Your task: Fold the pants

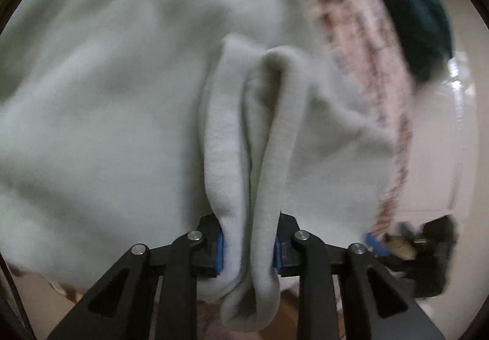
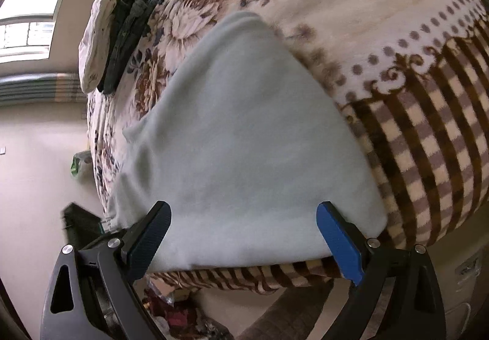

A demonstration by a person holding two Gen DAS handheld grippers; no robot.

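pants pale mint fleece, bunched | left hand-held gripper clamps fold | right hand-held gripper spread wide

Left wrist view: very close, facing bunched pale pants. Right wrist view: farther back, facing down over the bed. Shared: pants, bedspread.

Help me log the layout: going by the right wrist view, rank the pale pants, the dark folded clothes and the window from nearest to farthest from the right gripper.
1. Pale pants: directly between and ahead of the open right gripper, lying on the floral blanket.
2. Dark folded clothes: upper left, farther up the bed.
3. Window: far upper left, beyond the bed.
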